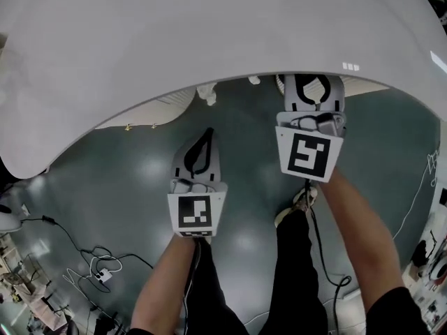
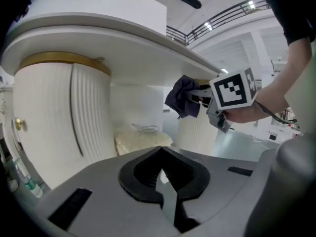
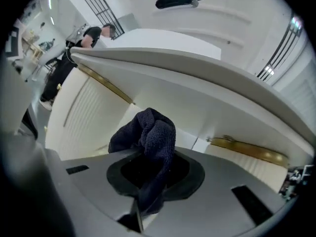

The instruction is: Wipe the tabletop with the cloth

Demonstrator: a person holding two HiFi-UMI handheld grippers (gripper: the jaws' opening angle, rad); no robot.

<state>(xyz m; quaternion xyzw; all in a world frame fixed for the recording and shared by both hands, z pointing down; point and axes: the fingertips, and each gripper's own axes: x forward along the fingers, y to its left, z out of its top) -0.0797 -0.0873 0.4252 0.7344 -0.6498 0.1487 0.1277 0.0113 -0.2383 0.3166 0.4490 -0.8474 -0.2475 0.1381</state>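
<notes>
- White round tabletop (image 1: 209, 33): fills the upper half of the head view, its curved edge sweeping from lower left up to upper right. Bare where visible.
- Dark grey-green floor (image 1: 126, 180): lower half of the head view, glossy, with light spots.
- Fluted white pedestal (image 2: 54, 117) with a gold band (image 2: 64, 59) at its top: left side of the left gripper view, under the table's underside.
- Person's forearms and dark trouser legs run up from the bottom edge of the head view. One shoe (image 1: 297, 206) sits centre-right.
- Right gripper (image 1: 311, 89): upper centre-right of the head view, tips at the table's edge, marker cube (image 1: 308, 154) just below. Jaws clamped on the cloth.
- Left gripper (image 1: 202, 145): centre of the head view, lower than the right one and well short of the table edge. In its own view the jaws are pressed together, nothing between them.
- Dark blue cloth (image 3: 150, 132): bunched, terry-textured, rising out of the right jaws at centre of the right gripper view, one tail pinched down between them. Held below the table's underside, not touching the tabletop.
- Cables (image 1: 91, 257): looped on the floor, lower left of the head view.
</notes>
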